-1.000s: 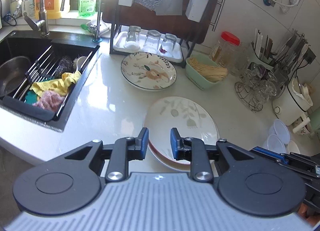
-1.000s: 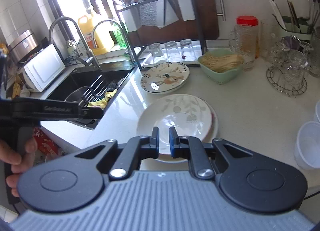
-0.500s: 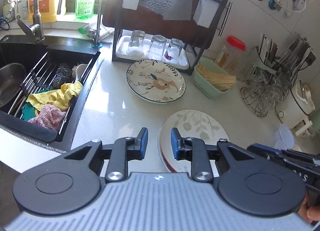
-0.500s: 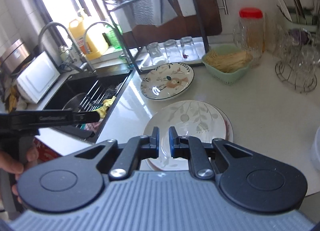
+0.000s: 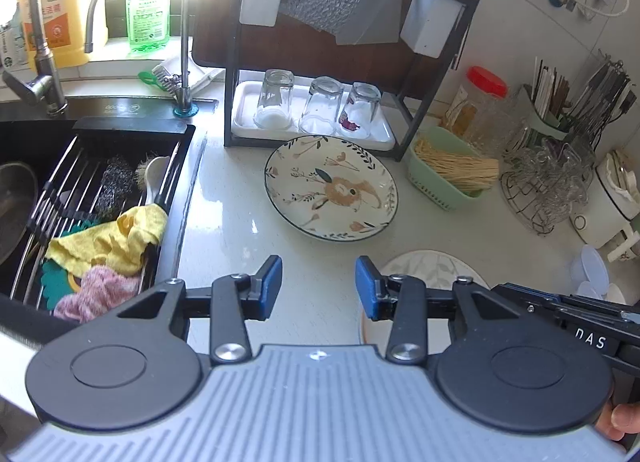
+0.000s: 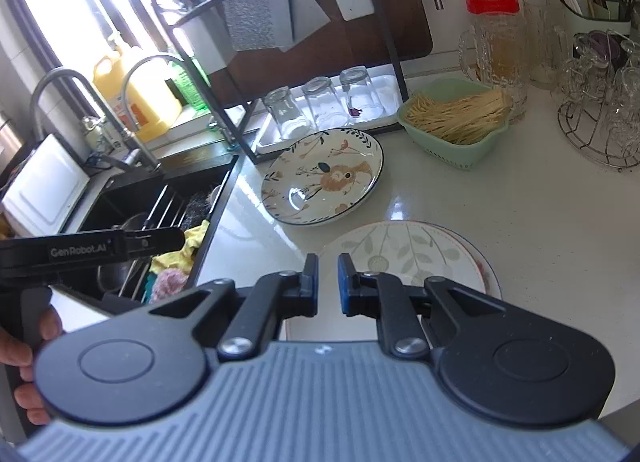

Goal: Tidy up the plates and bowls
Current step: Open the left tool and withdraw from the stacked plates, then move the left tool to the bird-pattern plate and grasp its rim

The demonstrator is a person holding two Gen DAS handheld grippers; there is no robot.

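Note:
A flowered plate with a dark rim (image 5: 331, 187) lies on the white counter in front of the black dish rack (image 5: 352, 61); it also shows in the right wrist view (image 6: 322, 177). A white leaf-pattern plate (image 6: 408, 258) rests on another plate nearer me, partly hidden behind my fingers in the left wrist view (image 5: 434, 268). My left gripper (image 5: 317, 286) is open and empty over bare counter, left of the stack. My right gripper (image 6: 328, 278) is nearly closed with a narrow gap, empty, at the stack's near-left edge.
The black sink (image 5: 80, 189) with rack, cloths and scrubbers lies left. Three upturned glasses (image 5: 318, 109) stand on the rack's tray. A green basket of sticks (image 5: 452, 171), a red-lidded jar (image 5: 478, 101), a wire glass holder (image 5: 540, 189) and white cups (image 5: 588, 270) are right.
My left gripper has opened wide and shifted left off the stacked plates toward the flowered plate. My right gripper has moved left and closer, still nearly shut.

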